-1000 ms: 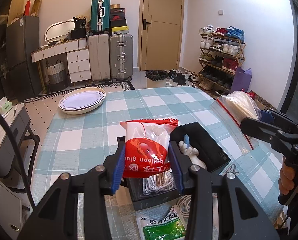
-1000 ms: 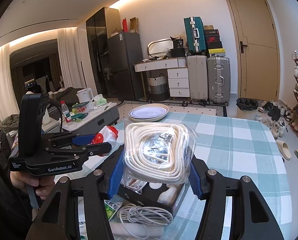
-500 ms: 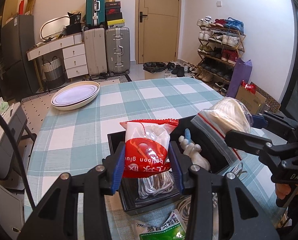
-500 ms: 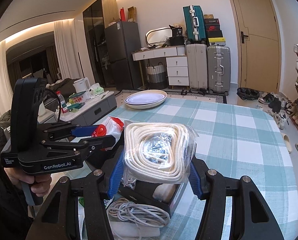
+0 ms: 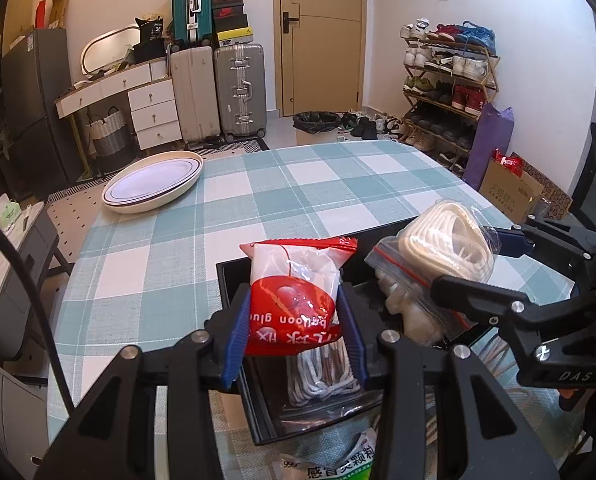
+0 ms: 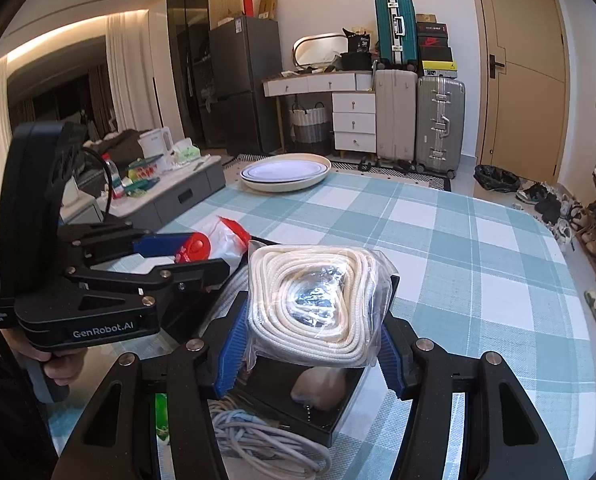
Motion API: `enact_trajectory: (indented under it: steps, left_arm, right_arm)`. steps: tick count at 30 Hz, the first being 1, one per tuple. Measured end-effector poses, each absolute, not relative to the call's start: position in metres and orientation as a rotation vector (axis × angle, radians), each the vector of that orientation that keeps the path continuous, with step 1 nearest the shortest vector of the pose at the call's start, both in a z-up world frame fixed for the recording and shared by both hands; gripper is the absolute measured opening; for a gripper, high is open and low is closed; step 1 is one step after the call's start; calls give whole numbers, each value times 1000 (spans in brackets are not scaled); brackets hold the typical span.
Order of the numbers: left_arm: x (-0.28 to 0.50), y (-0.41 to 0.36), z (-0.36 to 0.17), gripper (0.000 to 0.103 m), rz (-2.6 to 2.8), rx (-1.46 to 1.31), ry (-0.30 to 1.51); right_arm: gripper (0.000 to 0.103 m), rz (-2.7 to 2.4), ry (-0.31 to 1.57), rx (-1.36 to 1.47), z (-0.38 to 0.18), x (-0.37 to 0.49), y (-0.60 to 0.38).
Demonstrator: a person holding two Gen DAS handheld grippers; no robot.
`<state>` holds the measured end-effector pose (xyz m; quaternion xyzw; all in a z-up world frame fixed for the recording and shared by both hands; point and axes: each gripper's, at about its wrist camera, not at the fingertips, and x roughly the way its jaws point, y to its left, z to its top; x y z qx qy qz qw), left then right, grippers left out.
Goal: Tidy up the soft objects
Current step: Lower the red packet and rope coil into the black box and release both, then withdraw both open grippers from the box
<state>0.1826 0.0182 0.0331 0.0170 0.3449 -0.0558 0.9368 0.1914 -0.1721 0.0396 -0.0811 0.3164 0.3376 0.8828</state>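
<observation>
Matte black left tool (image 5: 294,344) and right tool (image 6: 309,354), blue ribbed pads (image 5: 236,346), silver screws, white "GenRobot.AI" lettering, black cable; bare fingers.

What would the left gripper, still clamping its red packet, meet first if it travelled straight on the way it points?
Probably the far wall of the black box just beyond the left gripper and red packet; depth is uncertain.

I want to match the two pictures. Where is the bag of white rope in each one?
Left wrist view: bag of white rope at right, clamped in the right gripper.
Right wrist view: bottom centre, above the black box.
Shared landmark: oval plate.
</observation>
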Motion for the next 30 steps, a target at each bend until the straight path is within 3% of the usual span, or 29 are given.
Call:
enact_trajectory:
  steps: [10, 13, 14, 16, 17, 20, 21, 24, 26, 30]
  left_arm:
    - [186, 14, 29, 41, -124, 52, 716]
    - [184, 12, 31, 42, -132, 54, 714]
    - [184, 12, 31, 42, -135, 58, 714]
    - [182, 10, 32, 51, -152, 63, 719]
    - [180, 9, 33, 60, -163, 64, 717]
    - [171, 6, 36, 70, -168, 73, 707]
    - [169, 6, 37, 81, -164, 73, 708]
    - [157, 10, 40, 97, -144, 56, 688]
    - [147, 13, 40, 103, -130, 52, 678]
    - [131, 23, 38, 103, -113, 29, 677]
  right_arm:
    - [59, 684, 679, -277, 25, 198, -156]
    - [72, 709, 667, -285, 27, 194, -157]
    - [81, 705, 653, -286, 29, 191, -158]
    - [86, 691, 628, -285, 33, 187, -164]
    - [87, 685, 627, -287, 34, 186, -166]
    - [93, 639, 618, -301, 38, 180, -174]
    - [97, 631, 620, -297, 40, 178, -177]
    - [102, 620, 624, -263, 45, 169, -190]
    - [102, 624, 629, -238, 47, 164, -196]
    - [102, 643, 645, -185, 50, 149, -207]
